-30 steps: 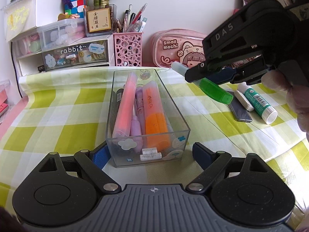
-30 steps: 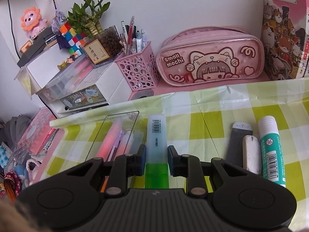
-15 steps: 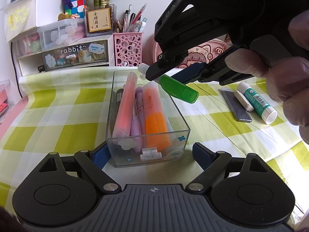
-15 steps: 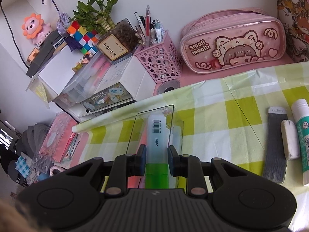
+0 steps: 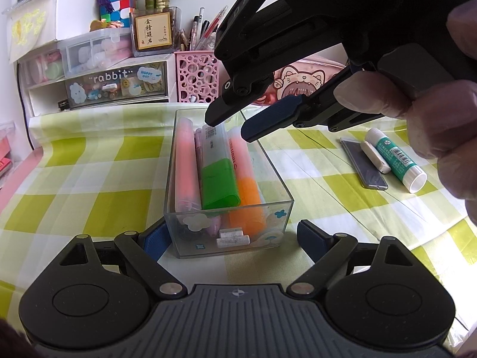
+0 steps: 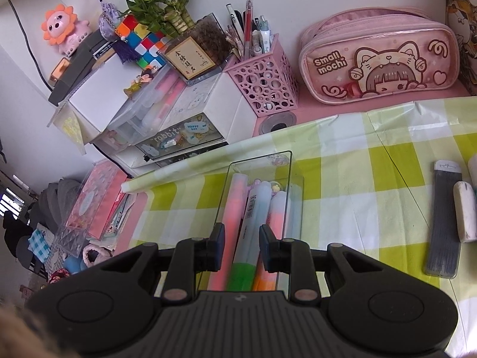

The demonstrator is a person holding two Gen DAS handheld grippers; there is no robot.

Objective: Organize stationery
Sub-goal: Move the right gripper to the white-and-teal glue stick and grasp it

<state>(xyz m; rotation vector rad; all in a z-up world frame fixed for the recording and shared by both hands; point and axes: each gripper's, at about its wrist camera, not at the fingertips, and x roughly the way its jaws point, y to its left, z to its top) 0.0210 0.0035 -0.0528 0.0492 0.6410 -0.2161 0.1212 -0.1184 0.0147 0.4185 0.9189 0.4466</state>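
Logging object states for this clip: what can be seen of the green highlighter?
The green highlighter has a pale translucent barrel with a barcode and a bright green cap. It looks plastic. It lies lengthwise in the clear box, on top of the other markers, between a pink one and an orange one, cap toward the near end. The right gripper straddles it, fingers apart and not pressing.

Green-capped highlighter [image 5: 219, 176], orange highlighter [image 5: 246, 191], pink highlighter [image 5: 186, 164], yellow-green checked tablecloth [image 5: 89, 161], pink pencil case [image 6: 378, 56]
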